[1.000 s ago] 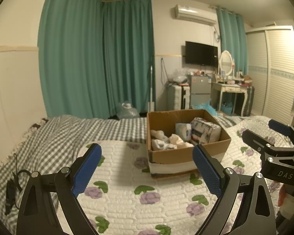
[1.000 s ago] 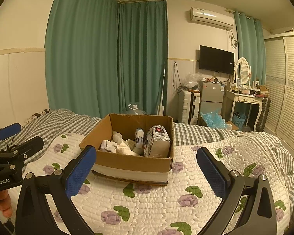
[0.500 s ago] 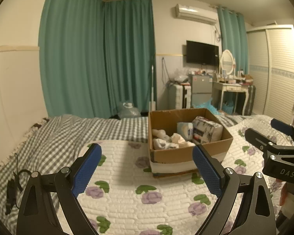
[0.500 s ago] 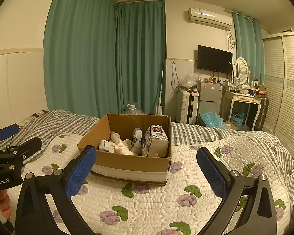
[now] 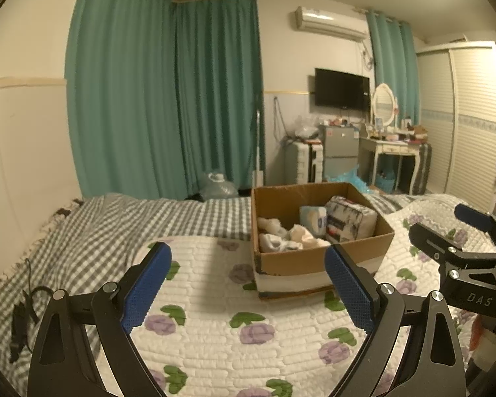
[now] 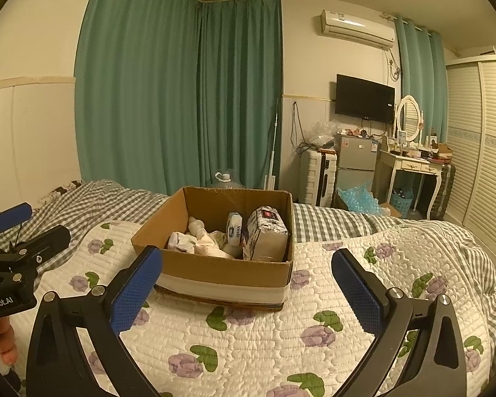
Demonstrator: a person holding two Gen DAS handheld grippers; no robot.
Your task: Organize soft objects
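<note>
Cardboard box [image 6: 215,269] drew slightly nearer at 12 o'clock; left gripper [image 5: 248,284] and right gripper [image 6: 244,287] remained spread, empty (approach under way).

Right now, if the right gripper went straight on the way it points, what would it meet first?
Probably the cardboard box on the floral quilt: the open right gripper faces its near wall, though depth is unclear.

A brown cardboard box [image 6: 221,269] with a white band sits on a white quilt [image 6: 264,340] patterned with purple flowers and green leaves. Beneath it lies a grey-and-white checked blanket [image 5: 115,228]. Teal curtains [image 6: 182,99] hang behind. Both tools have blue pads [image 5: 147,286] on black frames.
</note>
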